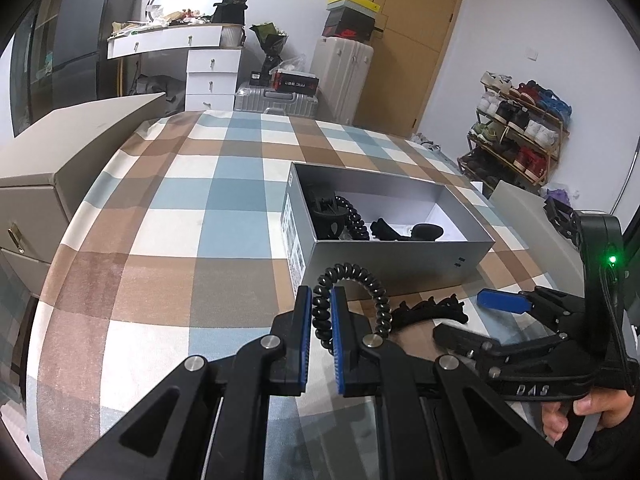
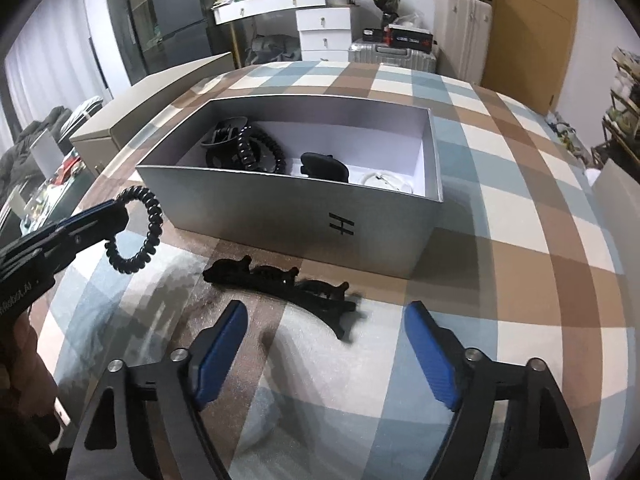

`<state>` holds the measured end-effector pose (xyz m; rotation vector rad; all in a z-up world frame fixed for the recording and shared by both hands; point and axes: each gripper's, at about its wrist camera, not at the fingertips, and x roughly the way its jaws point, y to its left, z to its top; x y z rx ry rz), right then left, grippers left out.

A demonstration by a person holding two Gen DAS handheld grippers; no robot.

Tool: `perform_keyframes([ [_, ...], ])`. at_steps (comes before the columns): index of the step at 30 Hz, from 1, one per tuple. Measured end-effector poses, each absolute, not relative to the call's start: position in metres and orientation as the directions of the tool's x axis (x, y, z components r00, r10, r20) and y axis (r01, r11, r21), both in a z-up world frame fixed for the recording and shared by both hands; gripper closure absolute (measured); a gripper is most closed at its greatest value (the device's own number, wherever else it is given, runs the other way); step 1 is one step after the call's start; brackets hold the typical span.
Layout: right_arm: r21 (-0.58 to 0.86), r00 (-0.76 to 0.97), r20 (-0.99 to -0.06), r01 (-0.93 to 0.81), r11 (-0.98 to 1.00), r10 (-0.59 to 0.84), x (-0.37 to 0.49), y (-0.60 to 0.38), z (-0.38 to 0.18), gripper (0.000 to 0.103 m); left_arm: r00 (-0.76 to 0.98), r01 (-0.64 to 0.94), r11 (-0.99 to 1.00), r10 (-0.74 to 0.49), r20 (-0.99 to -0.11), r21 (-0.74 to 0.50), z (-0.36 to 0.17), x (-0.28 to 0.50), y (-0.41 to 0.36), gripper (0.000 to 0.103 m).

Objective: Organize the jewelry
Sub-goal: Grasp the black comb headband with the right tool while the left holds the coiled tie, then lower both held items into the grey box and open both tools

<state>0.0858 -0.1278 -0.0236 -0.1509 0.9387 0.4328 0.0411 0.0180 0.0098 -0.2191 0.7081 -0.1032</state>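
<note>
The left gripper (image 1: pixel 321 312) is clamping a black spiral hair tie (image 1: pixel 348 304) between its blue pads and lifting it just in front of the grey box (image 2: pixel 304 216). The right gripper (image 2: pixel 324 356) is hanging with its jaws spread wide and holding nothing, just short of a long black hair clip (image 2: pixel 288 288) that is lying on the cloth before the box's near wall. Judging by this, the person is carrying the tie boxward; the next move calls for raising it over the near wall and letting go inside, where another spiral tie (image 2: pixel 256 148) and two black claw clips (image 2: pixel 322 166) are already lying. The checked tablecloth (image 1: pixel 168 216) is spreading around the box. Beyond the box, a white dresser (image 1: pixel 208 64) and suitcases (image 1: pixel 340 76) are standing against the wall.
</note>
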Motion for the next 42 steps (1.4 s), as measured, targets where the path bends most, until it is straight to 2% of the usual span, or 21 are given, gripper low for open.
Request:
perform_keyframes([
  [2,0.067,0.511,-0.803,-0.435,0.898,0.308,0.084,-0.118,-0.025,0.006,0.758,0.017,0.972,-0.165,-0.631,-0.234,0.011,0.04,0.02,0.098],
  [13,0.008,0.506,-0.83,-0.409,0.912,0.234,0.094,-0.087,-0.036,0.0,0.762,-0.026,0.973,-0.13,-0.635,-0.231,0.011,0.037,0.033,0.098],
  [18,-0.004,0.523,-0.822,-0.4,0.916,0.225,0.098,-0.084,-0.037,0.0,0.765,-0.032,0.972,-0.126,-0.632,-0.233,0.012,0.036,0.035,0.098],
  [20,-0.01,0.533,-0.815,-0.403,0.915,0.226,0.097,-0.085,-0.035,0.008,0.765,-0.029,0.972,-0.128,-0.631,-0.233,0.012,0.036,0.035,0.098],
  [25,-0.031,0.548,-0.801,-0.438,0.898,0.24,0.088,-0.087,-0.031,0.008,0.768,-0.021,0.972,-0.135,-0.626,-0.235,0.013,0.037,0.034,0.098],
  [32,0.072,0.568,-0.729,-0.491,0.868,0.382,0.073,-0.105,0.001,0.008,0.785,0.005,0.973,-0.147,-0.601,-0.232,0.023,0.04,0.03,0.098],
  [42,0.129,0.631,-0.633,-0.485,0.865,0.448,0.079,-0.123,0.034,0.008,0.8,0.036,0.976,-0.156,-0.58,-0.213,0.034,0.048,0.021,0.098],
])
